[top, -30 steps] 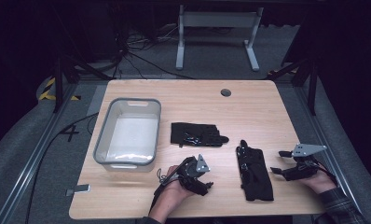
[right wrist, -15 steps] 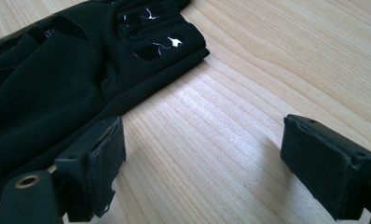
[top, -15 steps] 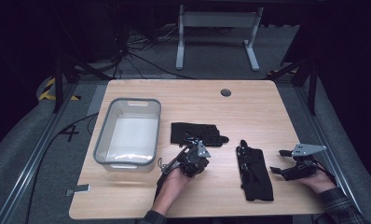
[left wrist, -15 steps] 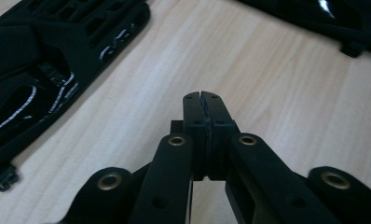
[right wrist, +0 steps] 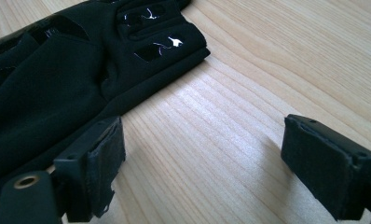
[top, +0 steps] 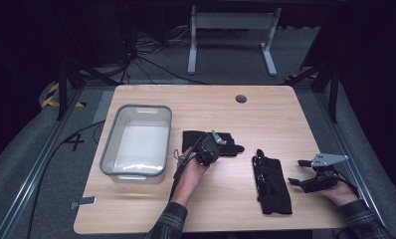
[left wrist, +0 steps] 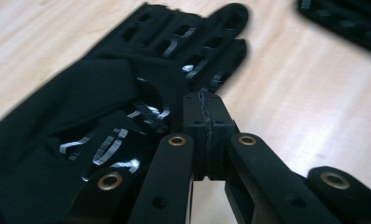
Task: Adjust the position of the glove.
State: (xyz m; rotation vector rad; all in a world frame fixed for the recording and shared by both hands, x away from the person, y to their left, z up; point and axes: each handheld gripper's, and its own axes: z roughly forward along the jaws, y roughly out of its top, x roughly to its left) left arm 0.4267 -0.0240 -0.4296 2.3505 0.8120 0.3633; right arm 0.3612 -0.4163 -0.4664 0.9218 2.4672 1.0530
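Two black gloves lie on the wooden table (top: 265, 114). The left glove (top: 232, 148) lies flat near the middle, fingers pointing right. My left gripper (top: 213, 144) hovers over it, shut, its pads pressed together with nothing visible between them. In the left gripper view the closed tips (left wrist: 204, 109) sit just above the glove's (left wrist: 104, 93) palm. The right glove (top: 271, 184) lies lengthwise toward the front. My right gripper (top: 296, 172) rests open just to its right. In the right gripper view its jaws (right wrist: 202, 158) stand wide over bare wood, the glove (right wrist: 58, 79) beside the left jaw.
A clear plastic bin (top: 109, 149) stands on the left part of the table, nothing visible inside. A round cable hole (top: 241, 98) is at the back. Bare wood stretches across the back right. Table edges lie close to both forearms.
My left hand moved away from the person and up onto the left glove, and its jaws closed. The right gripper stayed put and open.
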